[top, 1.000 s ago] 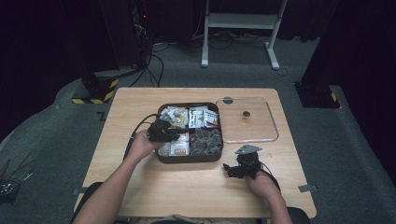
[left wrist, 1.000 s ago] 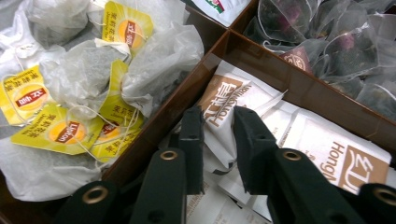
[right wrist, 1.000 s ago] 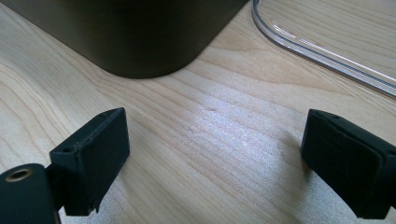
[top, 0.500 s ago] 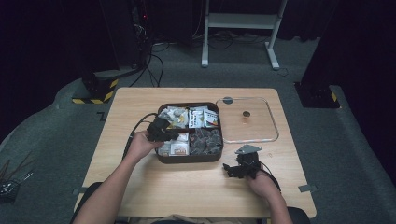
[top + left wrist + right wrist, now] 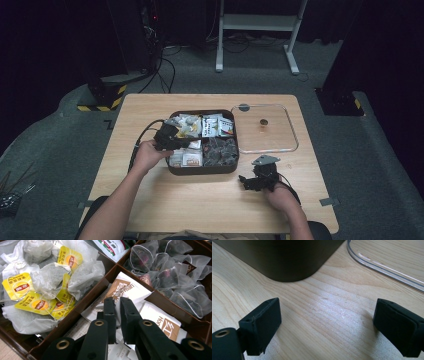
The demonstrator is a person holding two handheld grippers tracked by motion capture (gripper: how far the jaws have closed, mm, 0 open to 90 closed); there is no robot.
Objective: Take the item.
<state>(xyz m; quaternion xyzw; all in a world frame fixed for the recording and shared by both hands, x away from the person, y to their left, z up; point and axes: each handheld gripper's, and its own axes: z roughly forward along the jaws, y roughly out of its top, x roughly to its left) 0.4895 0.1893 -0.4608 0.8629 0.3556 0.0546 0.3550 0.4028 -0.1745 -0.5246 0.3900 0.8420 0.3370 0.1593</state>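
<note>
A dark brown tray [image 5: 202, 171] with four compartments of tea stands mid-table. My left gripper [image 5: 181, 142] reaches over its front-left compartment. In the left gripper view the jaws [image 5: 118, 302] stand almost together, pinching the edge of a white and brown tea sachet [image 5: 130, 288] among the other sachets. Paper tea bags with yellow tags [image 5: 45, 282] lie in the neighbouring compartment, and mesh pyramid bags [image 5: 170, 277] lie beyond the divider. My right gripper [image 5: 255, 178] rests low over the table by the tray's front right corner [image 5: 287, 257]. Its jaws [image 5: 327, 315] are wide open and empty.
A clear plastic lid [image 5: 292, 140] with a small dark knob [image 5: 263, 121] lies flat to the right of the tray; its rim [image 5: 384, 265] runs just ahead of the right gripper. Printed packets [image 5: 217, 125] fill the tray's back right compartment. Bare wood [image 5: 200, 200] stretches along the front.
</note>
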